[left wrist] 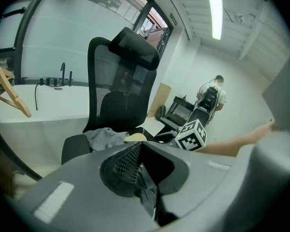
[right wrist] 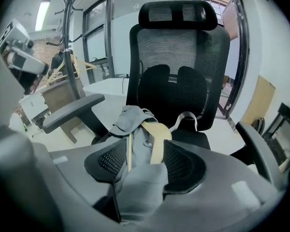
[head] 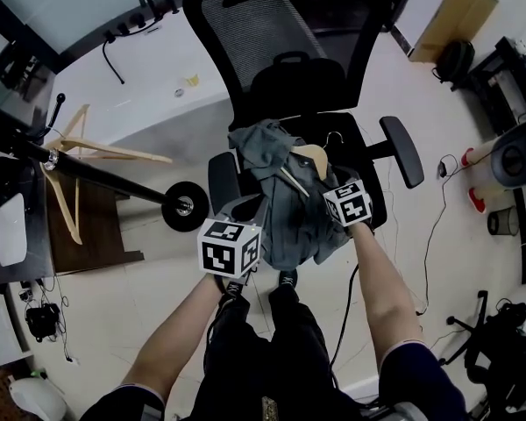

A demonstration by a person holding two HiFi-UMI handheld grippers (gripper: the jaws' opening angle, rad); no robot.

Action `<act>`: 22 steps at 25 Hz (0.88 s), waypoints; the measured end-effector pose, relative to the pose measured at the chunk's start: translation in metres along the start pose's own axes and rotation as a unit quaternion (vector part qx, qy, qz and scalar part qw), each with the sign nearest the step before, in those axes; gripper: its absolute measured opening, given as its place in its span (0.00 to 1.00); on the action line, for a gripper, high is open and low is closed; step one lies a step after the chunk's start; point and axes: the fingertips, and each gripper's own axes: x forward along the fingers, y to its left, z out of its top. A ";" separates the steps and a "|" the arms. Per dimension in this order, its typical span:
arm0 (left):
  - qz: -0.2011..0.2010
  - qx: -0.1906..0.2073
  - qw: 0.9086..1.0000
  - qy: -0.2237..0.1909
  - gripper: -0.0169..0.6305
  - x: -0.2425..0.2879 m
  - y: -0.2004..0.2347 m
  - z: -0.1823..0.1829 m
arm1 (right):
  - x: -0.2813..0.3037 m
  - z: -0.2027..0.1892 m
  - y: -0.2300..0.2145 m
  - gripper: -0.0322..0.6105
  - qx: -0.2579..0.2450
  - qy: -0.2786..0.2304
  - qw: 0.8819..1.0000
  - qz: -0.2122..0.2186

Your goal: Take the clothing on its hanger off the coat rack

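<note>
A grey garment [head: 285,209] on a wooden hanger [head: 309,158] lies draped over the seat of a black office chair [head: 272,51]. My right gripper [head: 323,181] is open over it. In the right gripper view the garment [right wrist: 135,124] and a hanger arm [right wrist: 159,134] lie between the spread pads of my right gripper [right wrist: 145,163]. My left gripper [head: 245,207] is at the garment's left edge. In the left gripper view a dark fold of cloth sits pinched in my left gripper [left wrist: 144,175]. The coat rack [head: 105,174] stands to the left.
Empty wooden hangers [head: 70,156] hang on the coat rack beside a brown cabinet [head: 88,226]. A white counter [head: 149,86] runs behind the chair. Cables [head: 434,226] trail over the floor at right, near equipment. A person [left wrist: 210,98] stands far off.
</note>
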 end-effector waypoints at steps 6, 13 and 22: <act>-0.001 0.005 1.000 -0.007 0.05 -0.001 -0.002 0.007 | -0.022 0.003 -0.001 0.41 0.004 -0.012 1.000 -0.015; -0.018 0.038 0.999 -0.033 0.05 -0.004 -0.017 0.047 | -0.099 0.079 0.001 0.11 0.014 -0.133 0.990 -0.041; -0.064 0.087 0.989 -0.103 0.05 -0.032 -0.063 0.127 | -0.220 0.179 0.022 0.05 0.029 -0.282 0.957 -0.059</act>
